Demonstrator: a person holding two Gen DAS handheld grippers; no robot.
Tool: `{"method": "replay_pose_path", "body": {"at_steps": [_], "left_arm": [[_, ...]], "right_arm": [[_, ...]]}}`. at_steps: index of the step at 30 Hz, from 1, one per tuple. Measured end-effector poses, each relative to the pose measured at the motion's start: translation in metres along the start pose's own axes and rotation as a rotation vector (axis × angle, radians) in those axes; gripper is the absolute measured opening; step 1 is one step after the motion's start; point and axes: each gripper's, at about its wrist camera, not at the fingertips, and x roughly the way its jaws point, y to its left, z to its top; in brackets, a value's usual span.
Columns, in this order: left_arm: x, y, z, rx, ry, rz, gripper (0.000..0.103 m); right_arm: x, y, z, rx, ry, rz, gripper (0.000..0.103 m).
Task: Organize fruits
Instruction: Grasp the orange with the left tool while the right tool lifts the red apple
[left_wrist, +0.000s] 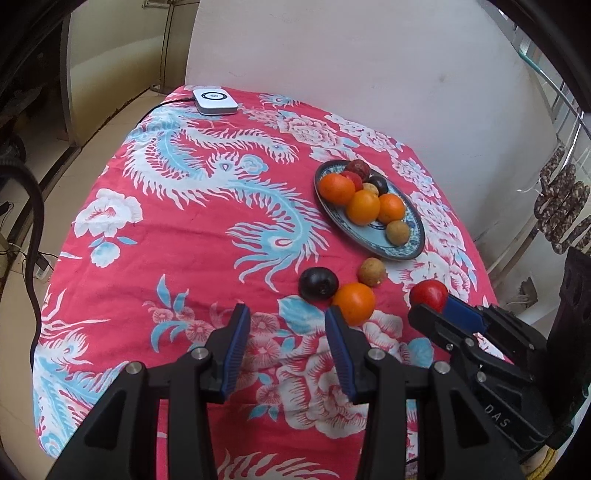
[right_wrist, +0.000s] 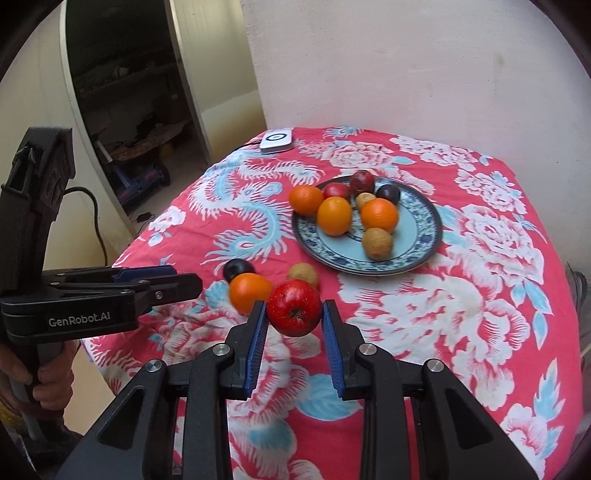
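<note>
While the right gripper (right_wrist: 294, 314) clamps its blue-padded fingers (right_wrist: 258, 339) on either side of a red apple (right_wrist: 294, 313), the fruit hangs clear of the cloth-covered surface (right_wrist: 424, 332), nearer than the blue-rimmed plate (right_wrist: 430, 236) and a little to its left in the right wrist view. The apple is round, so no long axis matters; the plate lies ahead of the fingers, and the right hand is plainly the one to deliver it. The left gripper (left_wrist: 286, 343) waits with its fingers parted and nothing between them, on the near left side of the plate. Just in front of the plate's near rim sit an orange (left_wrist: 354, 303), a dark plum (left_wrist: 318, 284) and a brownish fruit (left_wrist: 372, 271), the orange closest to the left fingers. On the plate lie oranges and smaller fruit, with free space at its near right side.
</note>
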Motion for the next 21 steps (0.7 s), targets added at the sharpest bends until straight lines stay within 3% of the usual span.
{"method": "replay_pose_path", "body": {"at_steps": [15, 21], "left_arm": [[0.011, -0.034, 0.003, 0.075, 0.044, -0.043, 0.044], [0.019, -0.047, 0.006, 0.093, 0.067, -0.021, 0.044]], "right_arm": [[-0.010, -0.025, -0.007, 0.064, -0.038, -0.004, 0.031], [-0.013, -0.033, -0.010, 0.086, -0.051, -0.004, 0.031]]}}
